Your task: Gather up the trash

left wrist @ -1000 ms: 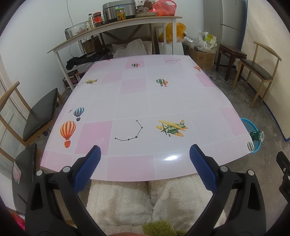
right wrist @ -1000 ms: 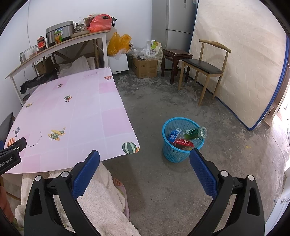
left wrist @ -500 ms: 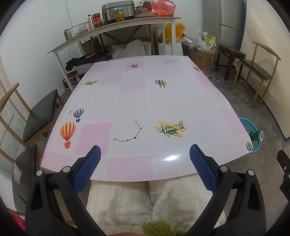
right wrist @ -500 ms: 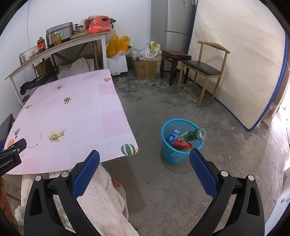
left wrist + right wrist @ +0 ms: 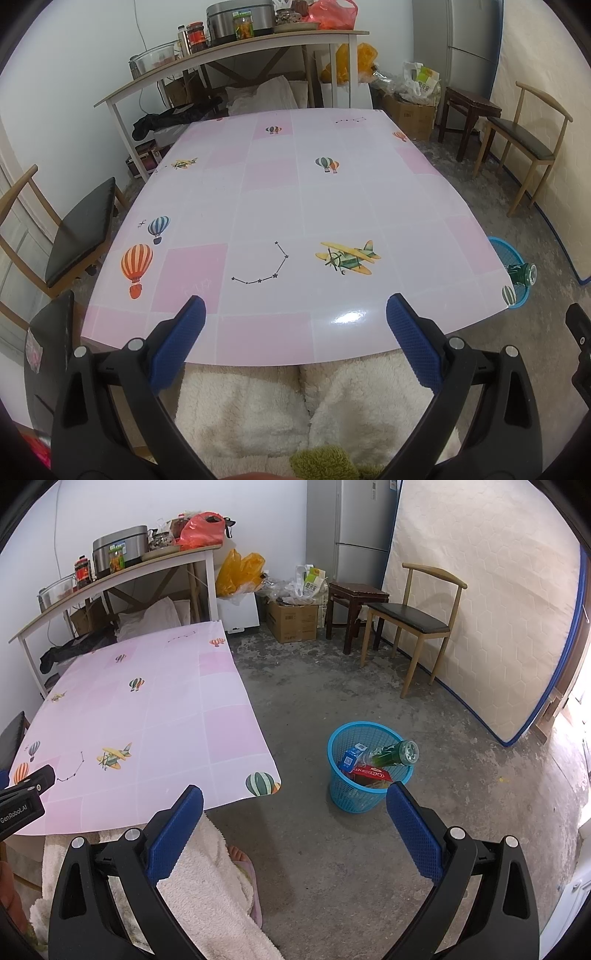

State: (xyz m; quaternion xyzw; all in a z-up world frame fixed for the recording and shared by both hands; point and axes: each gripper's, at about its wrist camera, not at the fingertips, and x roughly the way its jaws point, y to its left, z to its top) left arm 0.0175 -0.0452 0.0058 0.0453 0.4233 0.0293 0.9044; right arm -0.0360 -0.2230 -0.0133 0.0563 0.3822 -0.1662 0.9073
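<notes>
On left hand-held gripper (image 5: 22, 801) — "GenRobot.AI" lettering.

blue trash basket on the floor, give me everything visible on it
The blue trash basket is a round, open-mesh bin that looks like plastic, standing upright on the bare concrete floor beside the table's near right corner, apart from it. It holds a green bottle lying tilted across the rim, a red packet and a small blue carton. Neither claw touches it; in the left wrist view the table edge partly hides it.
</notes>
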